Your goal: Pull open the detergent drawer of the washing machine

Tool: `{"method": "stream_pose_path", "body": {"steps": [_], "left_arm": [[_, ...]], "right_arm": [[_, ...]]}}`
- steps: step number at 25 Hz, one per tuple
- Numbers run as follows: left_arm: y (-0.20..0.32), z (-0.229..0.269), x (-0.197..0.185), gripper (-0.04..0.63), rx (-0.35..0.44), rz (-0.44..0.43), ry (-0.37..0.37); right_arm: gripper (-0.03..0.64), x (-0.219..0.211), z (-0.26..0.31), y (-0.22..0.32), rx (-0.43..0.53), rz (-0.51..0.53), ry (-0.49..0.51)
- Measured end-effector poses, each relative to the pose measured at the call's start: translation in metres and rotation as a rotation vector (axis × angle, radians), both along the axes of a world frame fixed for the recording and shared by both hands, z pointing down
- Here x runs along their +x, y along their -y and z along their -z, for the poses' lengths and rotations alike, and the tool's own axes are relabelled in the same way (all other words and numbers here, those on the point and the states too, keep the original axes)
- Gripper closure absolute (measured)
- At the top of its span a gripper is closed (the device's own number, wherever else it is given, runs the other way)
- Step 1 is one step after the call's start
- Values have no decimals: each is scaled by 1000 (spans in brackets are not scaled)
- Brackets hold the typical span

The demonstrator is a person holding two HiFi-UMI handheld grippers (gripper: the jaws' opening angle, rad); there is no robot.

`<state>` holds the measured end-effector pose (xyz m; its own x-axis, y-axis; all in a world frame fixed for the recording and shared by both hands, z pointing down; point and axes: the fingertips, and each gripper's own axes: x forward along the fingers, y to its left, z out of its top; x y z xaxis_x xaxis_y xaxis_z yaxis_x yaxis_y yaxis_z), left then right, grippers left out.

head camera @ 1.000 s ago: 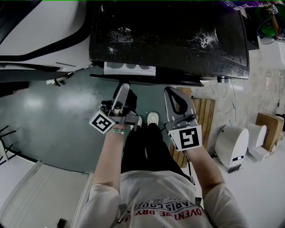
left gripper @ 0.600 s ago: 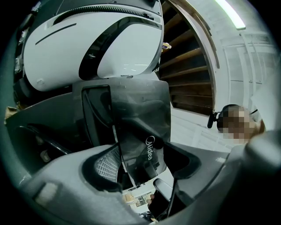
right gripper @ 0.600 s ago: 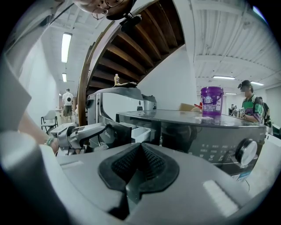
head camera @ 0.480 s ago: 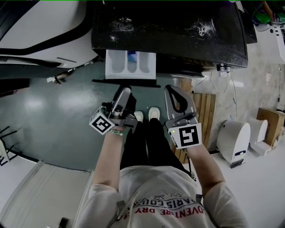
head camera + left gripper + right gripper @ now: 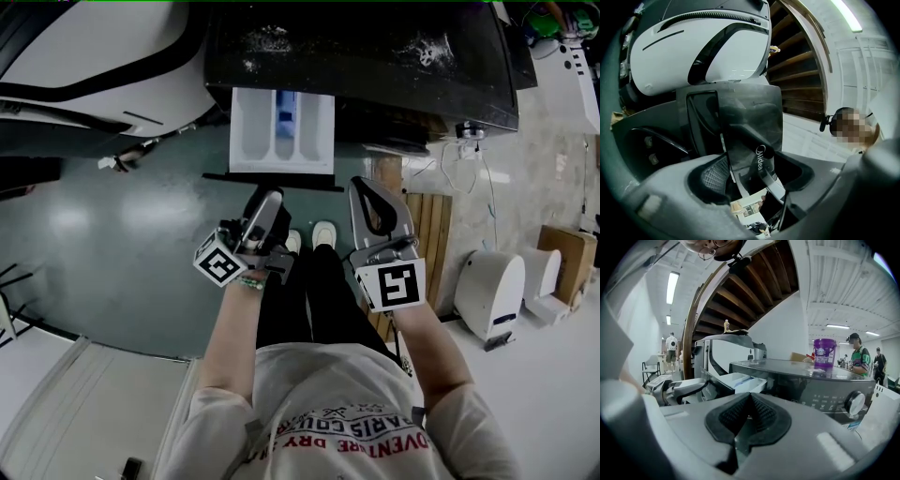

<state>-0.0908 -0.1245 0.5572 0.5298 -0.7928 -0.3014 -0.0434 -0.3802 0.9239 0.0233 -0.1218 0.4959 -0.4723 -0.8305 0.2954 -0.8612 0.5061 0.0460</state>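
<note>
The white detergent drawer (image 5: 281,131), with a blue insert, stands pulled out of the dark washing machine (image 5: 375,75). Its dark front panel (image 5: 272,176) lies crosswise just ahead of my left gripper (image 5: 267,199). In the left gripper view that panel (image 5: 750,122), with its printed logo, runs between the pads, and the left gripper (image 5: 750,173) is closed on it with wide jaws. My right gripper (image 5: 373,192) hangs to the right of the drawer, shut and empty. In the right gripper view its pads meet (image 5: 749,416), and the drawer (image 5: 740,380) juts from the machine (image 5: 811,380).
A white appliance (image 5: 84,66) stands left of the washer. Wooden slats (image 5: 431,253), a white device (image 5: 492,291) and a cardboard box (image 5: 562,262) sit at the right. A purple tub (image 5: 825,352) rests on the washer's top. People (image 5: 858,359) stand far off.
The drawer has slid well out of the machine toward me, along with my left gripper drawing back. The right gripper has stayed almost where it was, still shut.
</note>
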Motion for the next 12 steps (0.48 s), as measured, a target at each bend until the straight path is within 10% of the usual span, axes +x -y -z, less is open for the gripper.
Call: {"method": "stream_pose_path", "body": {"steps": [12], "left_arm": [[-20, -6, -11, 328, -68, 35, -46]], "right_arm": [[617, 12, 4, -12, 14, -5, -38]]}}
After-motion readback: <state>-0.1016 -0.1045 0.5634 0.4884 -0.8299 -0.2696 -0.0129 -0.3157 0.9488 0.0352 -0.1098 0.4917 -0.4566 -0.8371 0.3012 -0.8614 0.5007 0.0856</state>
